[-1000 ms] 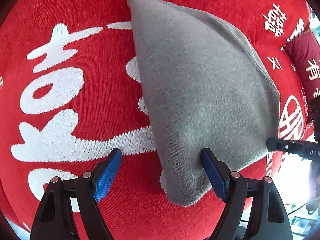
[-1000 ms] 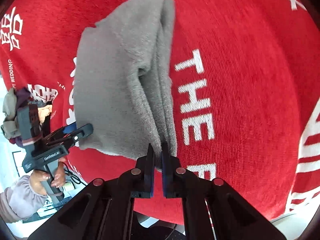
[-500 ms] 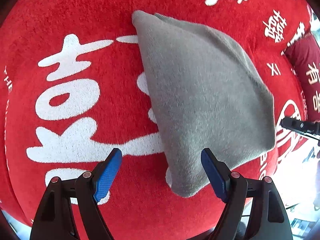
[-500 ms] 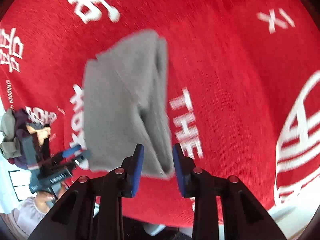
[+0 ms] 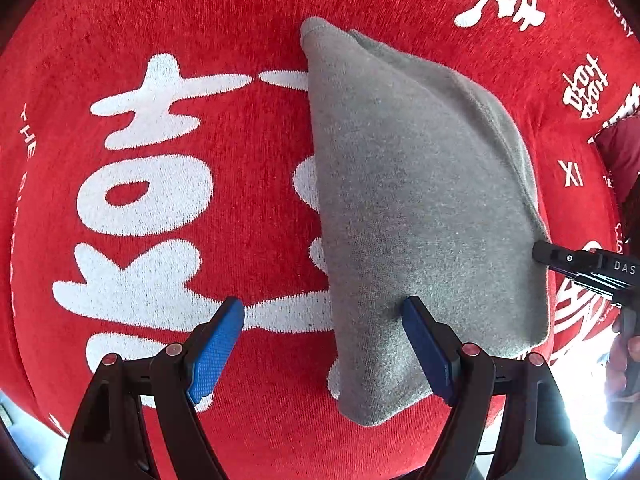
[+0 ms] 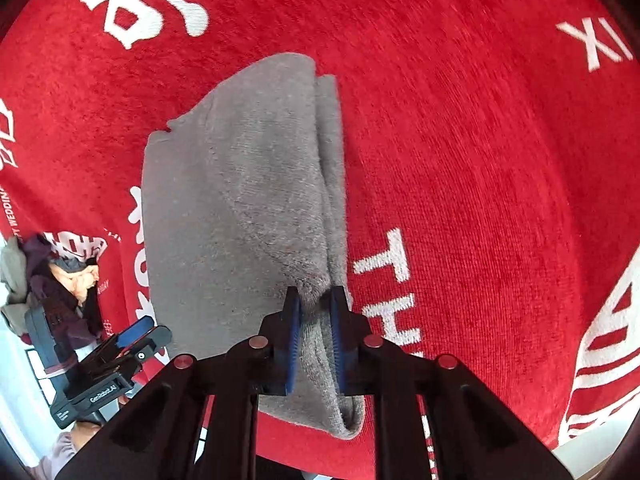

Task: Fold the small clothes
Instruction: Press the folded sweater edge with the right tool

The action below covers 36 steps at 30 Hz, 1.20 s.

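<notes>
Lay on a big red cloth [image 5: 248,208] with white letters and signs, which covered the whole surface. Off past the red cloth's edge, in the right wrist view, sat a small heap of other clothes [image 6: 36,272] against bright light.

On the middle of the red cloth lay the folded grey cloth [image 5: 416,216]. Long and narrow, with its long way running from the cloth's near edge up to a thin tip at the far end. Double layers showed along one long side [image 6: 332,184].

Left gripper [image 5: 324,344] hung above the grey cloth's near corner, spread wide, one blue pad over the grey, the other over the red, gripping nothing.

Right gripper [image 6: 314,336] had just been closing, and its blue pads pinched the grey cloth's folded edge. Half a second before, were spread around that edge; a second before, pressed together on it. Grey cloth itself lay in the same spot on the red cloth as before.
</notes>
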Each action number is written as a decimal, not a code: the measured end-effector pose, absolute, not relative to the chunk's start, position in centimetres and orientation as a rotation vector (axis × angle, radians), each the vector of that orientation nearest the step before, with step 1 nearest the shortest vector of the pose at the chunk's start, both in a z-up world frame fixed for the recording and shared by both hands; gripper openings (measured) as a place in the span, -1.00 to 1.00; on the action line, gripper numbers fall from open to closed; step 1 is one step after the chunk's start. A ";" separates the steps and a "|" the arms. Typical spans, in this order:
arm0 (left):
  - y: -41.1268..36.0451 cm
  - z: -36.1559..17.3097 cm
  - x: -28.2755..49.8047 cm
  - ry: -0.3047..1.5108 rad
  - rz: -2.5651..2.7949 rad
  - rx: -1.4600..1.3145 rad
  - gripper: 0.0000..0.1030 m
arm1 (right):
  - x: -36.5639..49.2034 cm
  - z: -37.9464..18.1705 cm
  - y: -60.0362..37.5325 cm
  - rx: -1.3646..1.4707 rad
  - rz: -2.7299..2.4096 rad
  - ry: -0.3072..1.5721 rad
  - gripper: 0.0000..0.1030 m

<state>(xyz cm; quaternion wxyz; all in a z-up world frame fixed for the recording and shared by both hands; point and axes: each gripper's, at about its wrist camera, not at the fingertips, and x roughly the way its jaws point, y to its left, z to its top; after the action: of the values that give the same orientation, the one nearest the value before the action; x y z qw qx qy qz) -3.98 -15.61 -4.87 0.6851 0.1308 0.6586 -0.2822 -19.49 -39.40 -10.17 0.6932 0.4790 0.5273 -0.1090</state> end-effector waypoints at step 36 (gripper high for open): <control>-19.0 -6.1 -2.1 1.556 -0.752 0.156 0.59 | -20.9 -8.6 -43.3 1.131 -0.166 1.106 0.14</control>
<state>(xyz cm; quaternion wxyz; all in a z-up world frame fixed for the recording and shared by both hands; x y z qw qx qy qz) -2.12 -19.05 -6.08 0.6464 0.0688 0.6841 -0.3307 -20.89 -43.28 -8.59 0.7001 0.5079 0.4963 -0.0746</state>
